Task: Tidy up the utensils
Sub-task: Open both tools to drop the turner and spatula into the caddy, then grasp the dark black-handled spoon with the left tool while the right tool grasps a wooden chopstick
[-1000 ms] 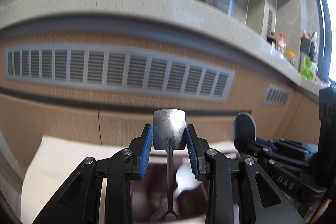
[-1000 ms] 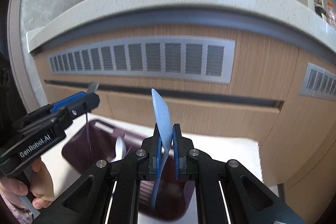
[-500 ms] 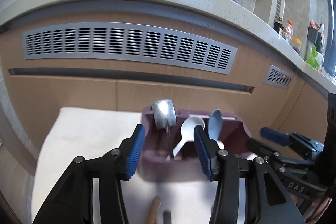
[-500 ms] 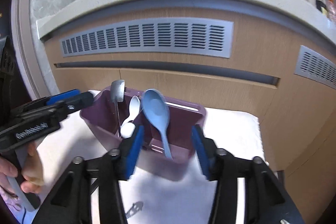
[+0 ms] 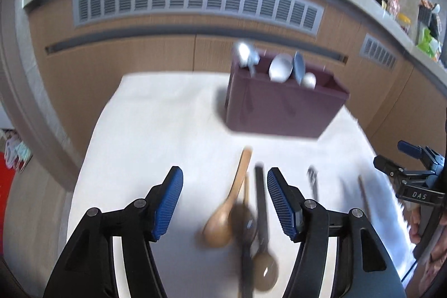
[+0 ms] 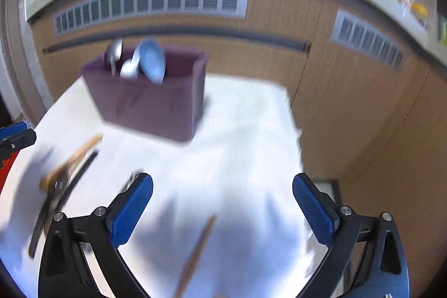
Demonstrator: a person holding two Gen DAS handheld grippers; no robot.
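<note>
A purple utensil holder (image 5: 282,105) stands on a white cloth (image 5: 156,136); it also shows in the right wrist view (image 6: 148,99). In it stand a metal scoop (image 5: 247,55), a white spoon (image 5: 280,71) and a blue spoon (image 6: 152,60). A wooden spoon (image 5: 229,208), a dark spoon and a black-handled utensil (image 5: 261,203) lie on the cloth between my left fingers. My left gripper (image 5: 225,200) is open and empty above them. My right gripper (image 6: 222,208) is open and empty above a wooden stick (image 6: 195,253).
Wooden cabinet fronts with grey vents (image 5: 195,4) rise behind the table under a pale counter. A small metal utensil (image 5: 313,180) and another stick (image 5: 363,197) lie on the cloth to the right. The cloth's right edge (image 6: 293,124) drops off beside the cabinets.
Both grippers let go of their utensils into the holder, opened wider, and pulled back and down toward the utensils on the cloth.
</note>
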